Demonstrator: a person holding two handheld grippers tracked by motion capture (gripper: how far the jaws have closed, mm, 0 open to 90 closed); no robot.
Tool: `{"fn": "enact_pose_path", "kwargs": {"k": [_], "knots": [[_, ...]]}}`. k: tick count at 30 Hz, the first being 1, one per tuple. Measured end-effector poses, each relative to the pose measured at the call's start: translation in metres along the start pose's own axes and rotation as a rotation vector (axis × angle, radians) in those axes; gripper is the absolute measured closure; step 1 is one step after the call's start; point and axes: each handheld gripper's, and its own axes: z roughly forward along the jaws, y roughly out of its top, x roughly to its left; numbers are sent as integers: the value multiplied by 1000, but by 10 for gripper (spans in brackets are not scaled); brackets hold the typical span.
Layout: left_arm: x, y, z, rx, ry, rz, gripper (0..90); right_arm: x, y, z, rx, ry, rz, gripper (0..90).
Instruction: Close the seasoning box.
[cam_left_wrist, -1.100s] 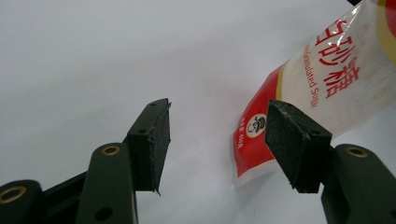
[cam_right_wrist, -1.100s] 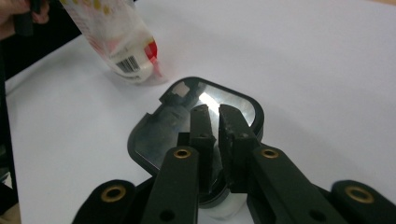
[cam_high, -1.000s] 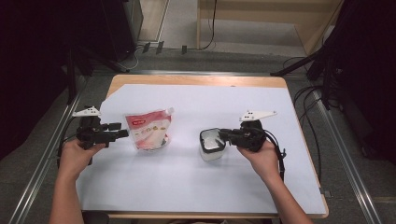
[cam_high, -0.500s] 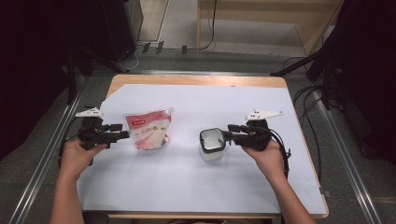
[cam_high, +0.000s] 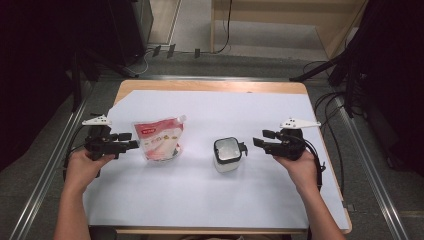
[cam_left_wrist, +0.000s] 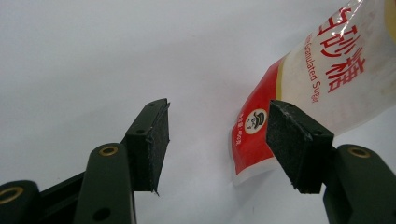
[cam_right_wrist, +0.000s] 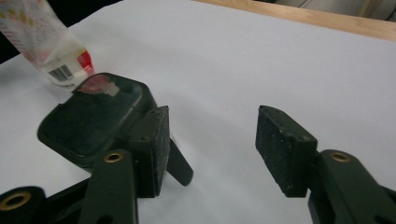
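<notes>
The right gripper (cam_high: 258, 142) has just opened its jaws and drawn clear of the container (cam_high: 228, 154), now released upright; the left gripper (cam_high: 131, 144) waits with jaws apart beside the sugar pouch (cam_high: 159, 140).

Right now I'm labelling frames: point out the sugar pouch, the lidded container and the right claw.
sugar pouch (cam_high: 159, 141), high view, middle of its printed front.
lidded container (cam_high: 227, 150), high view, centre of its lid.
right claw (cam_high: 260, 138), high view, between its fingertips.

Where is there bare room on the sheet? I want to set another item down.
Bare: the white paper sheet behind the red-and-white sugar pouch and the lidded white plastic container, and the near strip between the forearms. Crowded: beside the pouch at the left gripper, and between container and right gripper.
</notes>
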Motion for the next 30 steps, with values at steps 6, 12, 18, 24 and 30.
{"fn": "enact_pose_path", "kwargs": {"k": [6,12,18,24,30], "knots": [[1,1,1,6,-8,-3,407,-13,-12,1,41,-76,-11,427],[1,1,3,5,-1,0,402,-24,-23,1,44,-81,18,424],[0,1,7,22,-2,-5,397,-31,-28,-1,54,-101,37,415],[-1,1,8,28,-1,-11,387,-32,-30,-3,62,-112,41,413],[0,1,11,42,6,-11,384,-32,-31,-2,77,-120,39,414]]}}
